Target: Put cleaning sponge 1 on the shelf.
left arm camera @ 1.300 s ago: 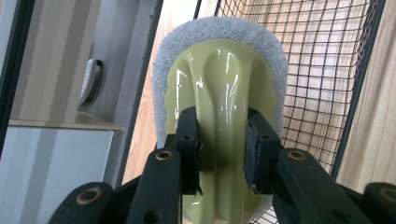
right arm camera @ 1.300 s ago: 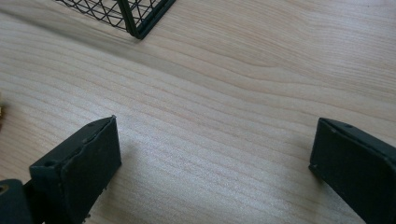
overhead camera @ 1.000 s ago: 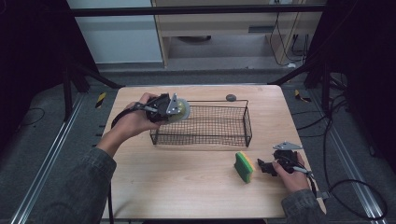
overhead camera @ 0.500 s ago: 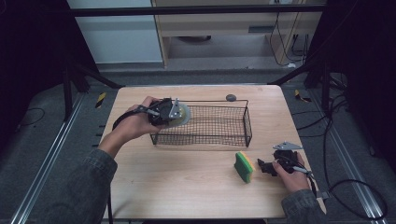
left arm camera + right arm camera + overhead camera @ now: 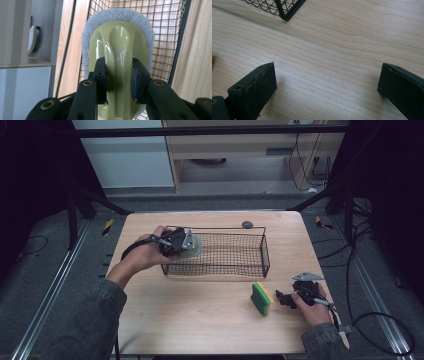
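A pale wooden table [image 5: 200,320] stands on grey floor among dark frames, a light cabinet behind. On it sit a black wire-mesh basket [image 5: 235,265], a green-and-yellow rectangular sponge [image 5: 261,298] and a small dark round object [image 5: 247,224] at the far edge. The left gripper [image 5: 119,75] clamps a glossy olive-green plastic scrubber with a white mesh pad [image 5: 120,45] over the basket's left end. The right gripper [image 5: 327,85], jaws wide, rests on the table just beside the sponge.
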Motion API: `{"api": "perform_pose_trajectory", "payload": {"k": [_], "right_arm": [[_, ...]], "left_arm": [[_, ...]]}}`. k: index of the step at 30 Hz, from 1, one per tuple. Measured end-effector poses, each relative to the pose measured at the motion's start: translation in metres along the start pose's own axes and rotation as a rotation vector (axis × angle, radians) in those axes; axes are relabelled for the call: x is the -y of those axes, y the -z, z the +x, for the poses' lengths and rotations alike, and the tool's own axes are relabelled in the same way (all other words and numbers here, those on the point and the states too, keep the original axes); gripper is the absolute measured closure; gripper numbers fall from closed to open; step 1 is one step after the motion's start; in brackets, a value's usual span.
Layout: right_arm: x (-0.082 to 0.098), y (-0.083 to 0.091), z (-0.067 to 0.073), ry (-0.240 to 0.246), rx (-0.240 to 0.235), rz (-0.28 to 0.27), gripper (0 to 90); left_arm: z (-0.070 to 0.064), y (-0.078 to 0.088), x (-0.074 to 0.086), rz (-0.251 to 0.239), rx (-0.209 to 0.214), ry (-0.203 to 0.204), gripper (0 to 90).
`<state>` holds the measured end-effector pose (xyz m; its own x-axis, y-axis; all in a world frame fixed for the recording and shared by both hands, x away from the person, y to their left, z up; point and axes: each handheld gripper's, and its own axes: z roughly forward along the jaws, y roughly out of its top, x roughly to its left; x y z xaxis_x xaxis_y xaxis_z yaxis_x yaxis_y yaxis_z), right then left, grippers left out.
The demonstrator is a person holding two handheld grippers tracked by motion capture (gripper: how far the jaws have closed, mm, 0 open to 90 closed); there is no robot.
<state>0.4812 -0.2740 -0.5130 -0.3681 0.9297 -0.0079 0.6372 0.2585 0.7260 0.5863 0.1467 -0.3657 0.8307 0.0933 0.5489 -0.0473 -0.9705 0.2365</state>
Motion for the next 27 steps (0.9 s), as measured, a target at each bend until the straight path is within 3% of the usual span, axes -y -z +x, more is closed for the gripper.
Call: {"api": "perform_pose_trajectory", "payload": {"k": [18,27], "right_arm": [[0.000,0.000,0.000,0.000,0.000,0.000,2.1],[0.000,0.000,0.000,0.000,0.000,0.000,2.1]], "left_arm": [[-0.003,-0.016,0.003,0.023,0.024,0.007,69.9],[-0.004,-0.027,0.010,0.026,0.043,0.035,69.9]]}}
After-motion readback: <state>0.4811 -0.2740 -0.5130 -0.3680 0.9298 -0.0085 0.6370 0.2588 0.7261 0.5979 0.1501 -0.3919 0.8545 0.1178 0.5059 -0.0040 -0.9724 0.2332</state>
